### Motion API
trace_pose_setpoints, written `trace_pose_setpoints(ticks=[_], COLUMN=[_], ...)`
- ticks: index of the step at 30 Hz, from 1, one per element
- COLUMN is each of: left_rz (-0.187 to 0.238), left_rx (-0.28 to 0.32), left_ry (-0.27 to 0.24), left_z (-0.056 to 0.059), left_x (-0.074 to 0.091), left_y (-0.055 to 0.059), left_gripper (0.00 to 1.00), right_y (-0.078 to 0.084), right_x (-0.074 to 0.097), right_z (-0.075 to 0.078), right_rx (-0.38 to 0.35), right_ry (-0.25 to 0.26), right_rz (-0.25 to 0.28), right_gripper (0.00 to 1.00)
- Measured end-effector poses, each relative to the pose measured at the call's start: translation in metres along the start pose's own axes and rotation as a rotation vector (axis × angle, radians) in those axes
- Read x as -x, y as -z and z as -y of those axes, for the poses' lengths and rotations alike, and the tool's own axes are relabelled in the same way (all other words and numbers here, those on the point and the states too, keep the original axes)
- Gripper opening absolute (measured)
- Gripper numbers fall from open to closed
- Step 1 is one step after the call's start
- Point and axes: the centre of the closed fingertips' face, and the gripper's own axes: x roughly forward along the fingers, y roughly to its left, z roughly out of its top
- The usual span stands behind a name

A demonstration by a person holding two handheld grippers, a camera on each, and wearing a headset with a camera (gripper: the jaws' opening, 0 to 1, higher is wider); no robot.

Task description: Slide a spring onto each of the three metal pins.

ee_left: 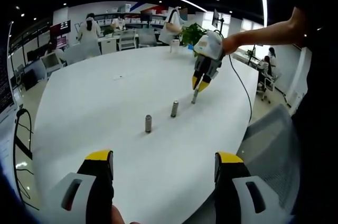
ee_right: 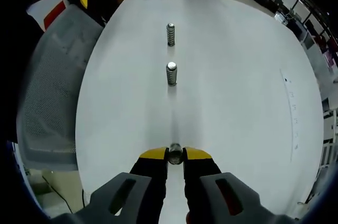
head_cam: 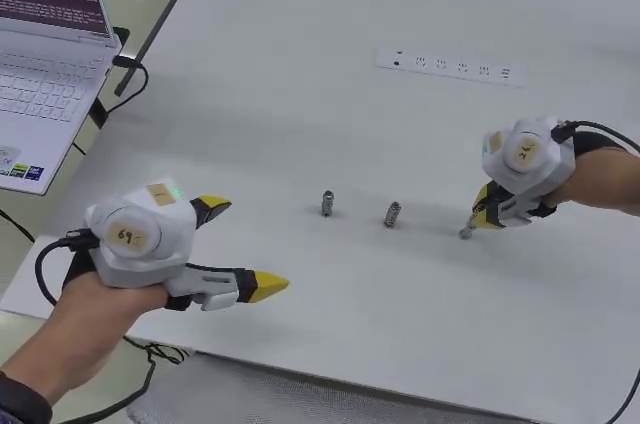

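Observation:
Two short metal pins stand mid-table, each wrapped in a spring: one [head_cam: 327, 203] on the left, the other [head_cam: 392, 214] beside it. Both show in the right gripper view [ee_right: 171, 73] [ee_right: 170, 34] and the left gripper view [ee_left: 148, 123] [ee_left: 174, 109]. My right gripper [head_cam: 485, 212] is shut on the top of a third pin [head_cam: 466, 231] [ee_right: 175, 155], which leans slightly on the table. The jaws hide whether coils sit on it. My left gripper [head_cam: 240, 246] [ee_left: 163, 158] hovers open and empty near the front edge, left of the pins.
An open laptop [head_cam: 40, 64] with cables sits at the table's left edge. A white power strip [head_cam: 450, 67] lies at the back. A grey mesh chair [head_cam: 250, 394] stands below the front edge. People sit at desks beyond the table.

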Motion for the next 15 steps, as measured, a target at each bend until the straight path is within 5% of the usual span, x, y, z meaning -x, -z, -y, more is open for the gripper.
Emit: trace_pose_setpoints(ticks=[15], left_rz=[-0.008], left_rx=[0.011], left_ry=[-0.010], left_z=[0.000], left_x=[0.004], left_y=[0.001], left_gripper=[0.75], right_y=[0.006], right_x=[-0.018], right_z=[0.000], right_rx=[0.009], right_ry=[-0.023], right_rz=[-0.026], right_gripper=[0.09])
